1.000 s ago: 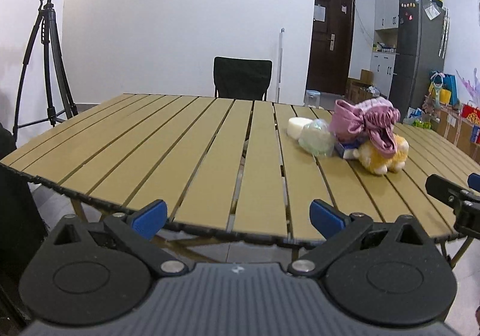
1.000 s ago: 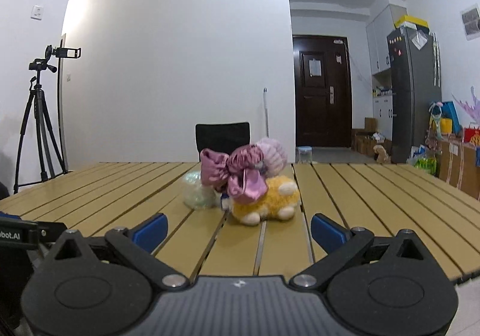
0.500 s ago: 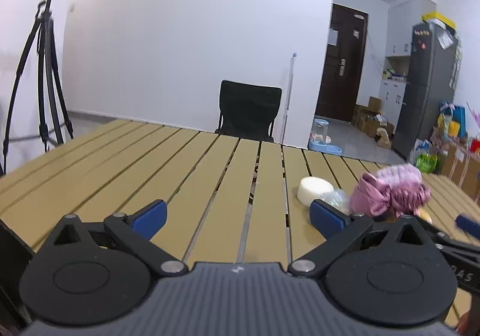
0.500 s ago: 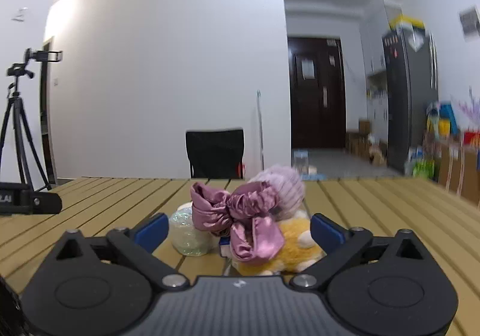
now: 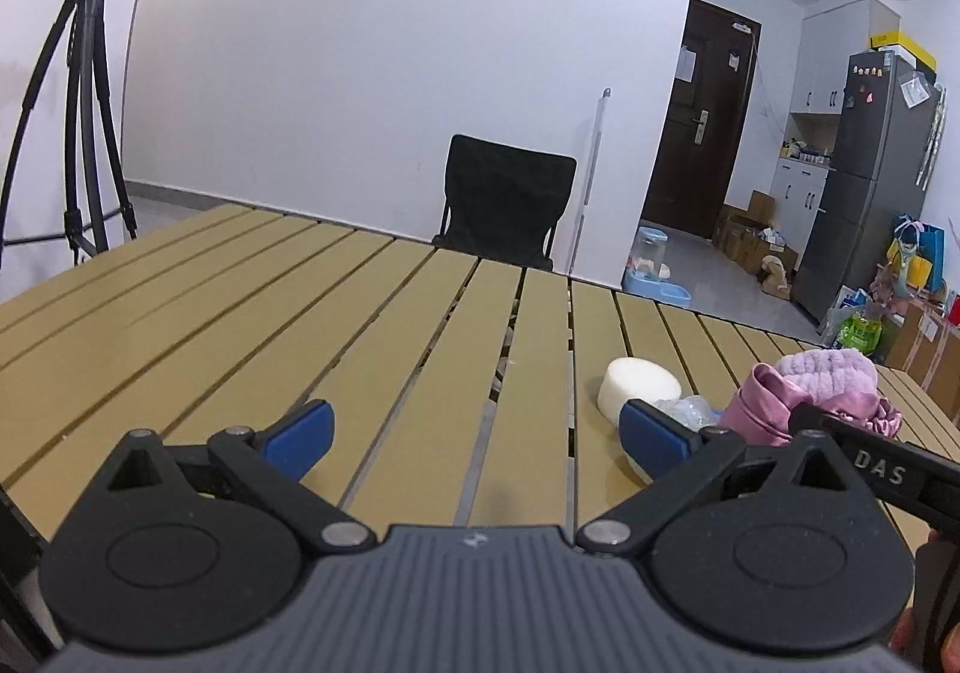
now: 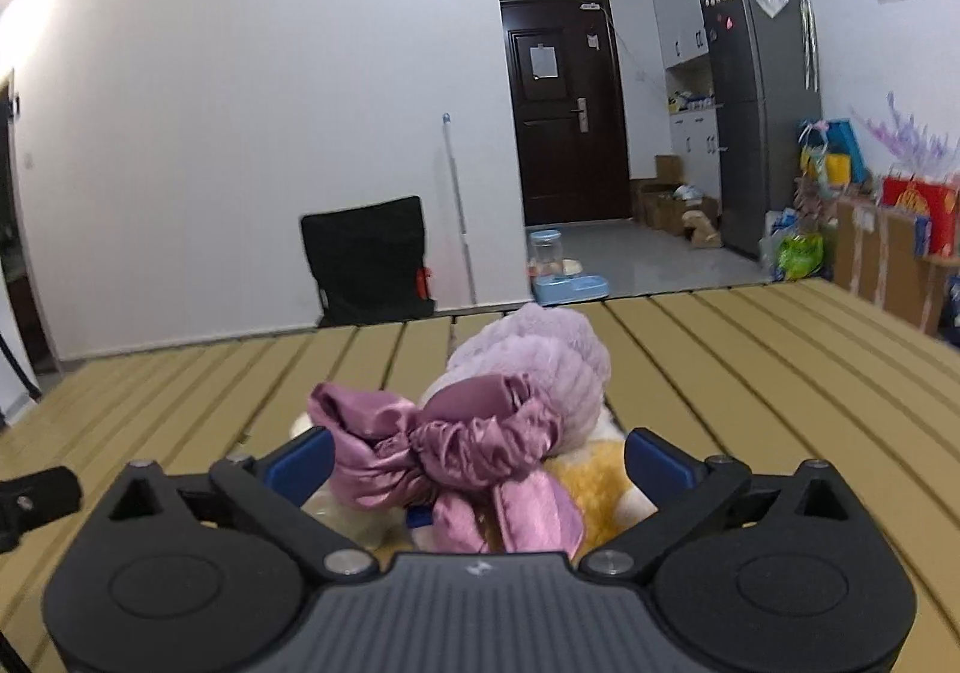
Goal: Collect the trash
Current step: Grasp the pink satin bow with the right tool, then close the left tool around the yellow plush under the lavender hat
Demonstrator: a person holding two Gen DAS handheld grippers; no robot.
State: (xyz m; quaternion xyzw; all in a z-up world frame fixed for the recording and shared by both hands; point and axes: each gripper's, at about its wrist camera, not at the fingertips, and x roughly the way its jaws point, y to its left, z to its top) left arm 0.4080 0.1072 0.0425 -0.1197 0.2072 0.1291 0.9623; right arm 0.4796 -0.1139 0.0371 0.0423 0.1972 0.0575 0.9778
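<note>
The right gripper is seen with its jaws opening around the pile of a satin scrunchie and plush toy on the slatted table; nothing is gripped. The left gripper is spread over bare slats. No trash is judged collected yet.

Both grippers have advanced over the desk toward the pile at its far side. The right gripper now straddles the pink satin scrunchie and yellow plush toy, which a second ago lay well ahead at twelve o'clock; its jaws are opening, apparently touching neither. The left gripper has closed in until the white foam disc sits just beyond its jaw at two o'clock.
</note>
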